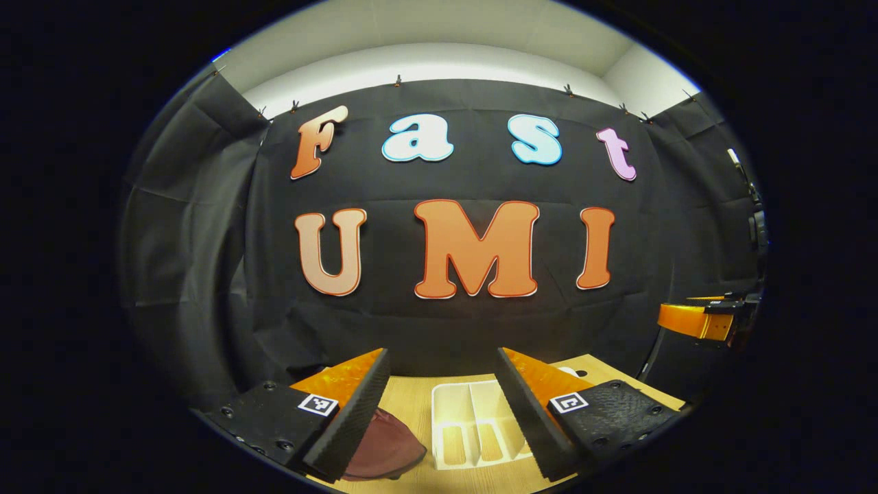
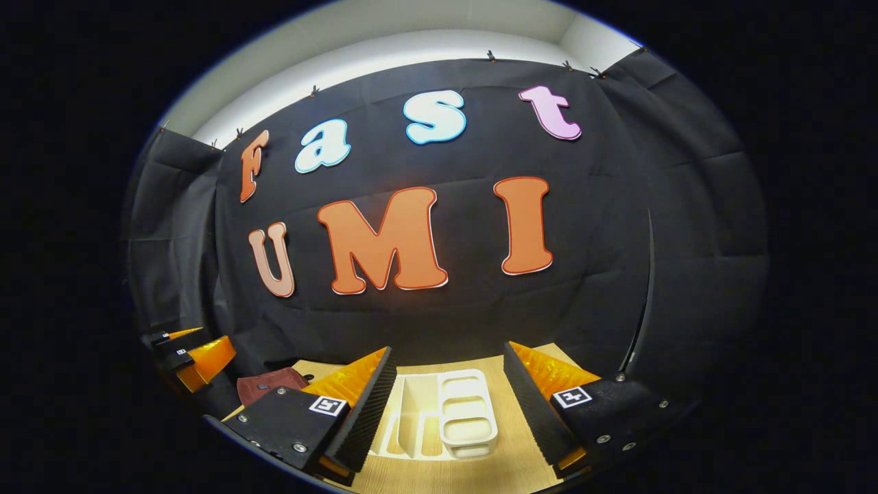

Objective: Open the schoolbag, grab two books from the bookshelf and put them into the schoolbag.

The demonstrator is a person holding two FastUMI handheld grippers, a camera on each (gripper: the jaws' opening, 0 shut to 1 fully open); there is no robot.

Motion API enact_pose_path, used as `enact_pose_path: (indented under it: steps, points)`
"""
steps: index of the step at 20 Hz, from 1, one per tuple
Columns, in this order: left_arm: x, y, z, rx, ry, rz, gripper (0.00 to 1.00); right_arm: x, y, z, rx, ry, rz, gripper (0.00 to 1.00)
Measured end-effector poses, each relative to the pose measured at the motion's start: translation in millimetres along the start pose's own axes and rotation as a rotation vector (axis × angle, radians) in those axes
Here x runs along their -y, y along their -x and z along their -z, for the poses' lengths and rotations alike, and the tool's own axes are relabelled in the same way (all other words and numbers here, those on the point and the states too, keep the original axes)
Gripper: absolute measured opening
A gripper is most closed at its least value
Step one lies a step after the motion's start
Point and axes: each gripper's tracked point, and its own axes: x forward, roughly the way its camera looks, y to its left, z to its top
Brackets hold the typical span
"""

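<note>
The left claw (image 1: 442,405) hangs above the table (image 1: 411,405) with its two fingers wide apart and nothing between them. The right claw (image 2: 449,405) hangs the same way, fingers wide apart and holding nothing. Just below the left claw lies the dark red schoolbag (image 1: 384,446), low and flat on the wood, partly hidden behind the left finger. In the right gripper view the schoolbag (image 2: 267,384) sits off to the left, near the far edge of the table. Beside the bag stands the white bookshelf (image 1: 473,425), a rack with slots; in the right gripper view the bookshelf (image 2: 439,418) lies right under the claw. I cannot make out any books in it from here. The bag looks closed, so opening it seems to be the first job. To do it well, the left claw should come down slowly over the bag, find the zip or flap, and pinch it firmly before pulling. The right claw can hold the bag steady so it does not slide across the table.
</note>
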Motion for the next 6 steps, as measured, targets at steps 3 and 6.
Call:
enact_pose_path:
  steps: [3, 6]
  points:
    - [-4.6, 3.5, -0.7, -0.005, -0.008, -0.008, 0.96, -6.3, 0.3, 2.6, 0.001, -0.005, -0.008, 0.93]
    - [-9.1, 6.8, 0.4, -0.006, -0.006, -0.015, 0.96, -11.5, 1.0, 6.4, -0.006, -0.006, -0.015, 0.93]
